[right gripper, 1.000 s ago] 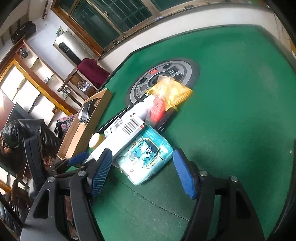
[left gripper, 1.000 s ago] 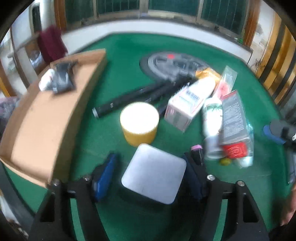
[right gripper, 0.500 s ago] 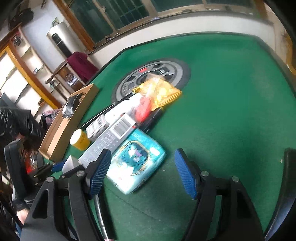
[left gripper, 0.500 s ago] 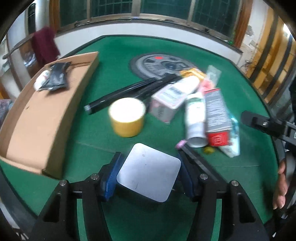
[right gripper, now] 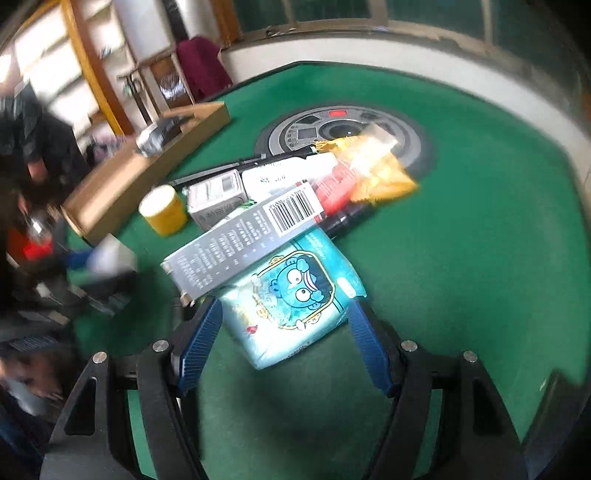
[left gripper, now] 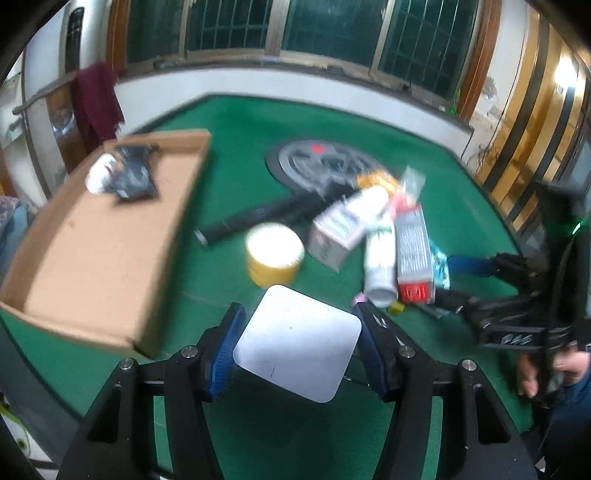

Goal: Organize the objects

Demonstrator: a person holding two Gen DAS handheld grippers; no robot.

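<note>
At lower centre of the left view, we are clenching the left gripper [left gripper: 298, 345] on one white square box [left gripper: 297, 338], pads against both sides, presumably for carrying to the one cardboard tray [left gripper: 99, 236] at left. In the right view, we are bracketing one blue cartoon packet [right gripper: 291, 299] with the right gripper [right gripper: 284, 341], released and not touching. Beyond, we are counting one yellow jar [left gripper: 274, 254] in the pile.

Home game rm: green-felt mahjong table [left gripper: 461, 192], windows [left gripper: 332, 33].
</note>
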